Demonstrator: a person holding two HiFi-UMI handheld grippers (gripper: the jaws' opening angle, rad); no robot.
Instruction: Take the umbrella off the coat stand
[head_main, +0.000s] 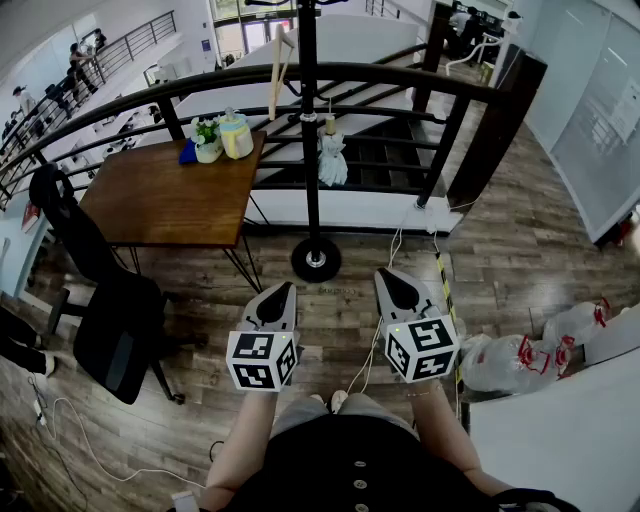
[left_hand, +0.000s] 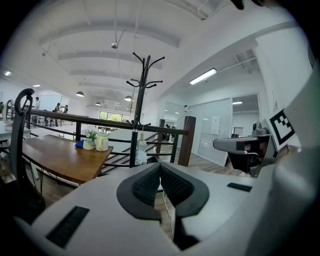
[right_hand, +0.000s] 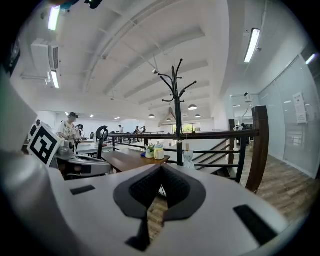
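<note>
A black coat stand (head_main: 310, 130) rises from a round base (head_main: 316, 260) on the wood floor, just in front of the railing. A small folded white umbrella (head_main: 332, 160) hangs from it by its wooden handle; it also shows in the left gripper view as the umbrella (left_hand: 140, 154) and in the right gripper view as the umbrella (right_hand: 188, 159). My left gripper (head_main: 283, 291) and right gripper (head_main: 384, 277) are held side by side near my body, well short of the stand. Both are shut with nothing between the jaws.
A brown desk (head_main: 170, 195) with a potted plant (head_main: 207, 140) and a jar (head_main: 237, 135) stands left of the stand, a black office chair (head_main: 105, 300) before it. A dark railing (head_main: 330, 75) runs behind. White bags (head_main: 520, 355) lie at the right; a cable (head_main: 385, 300) crosses the floor.
</note>
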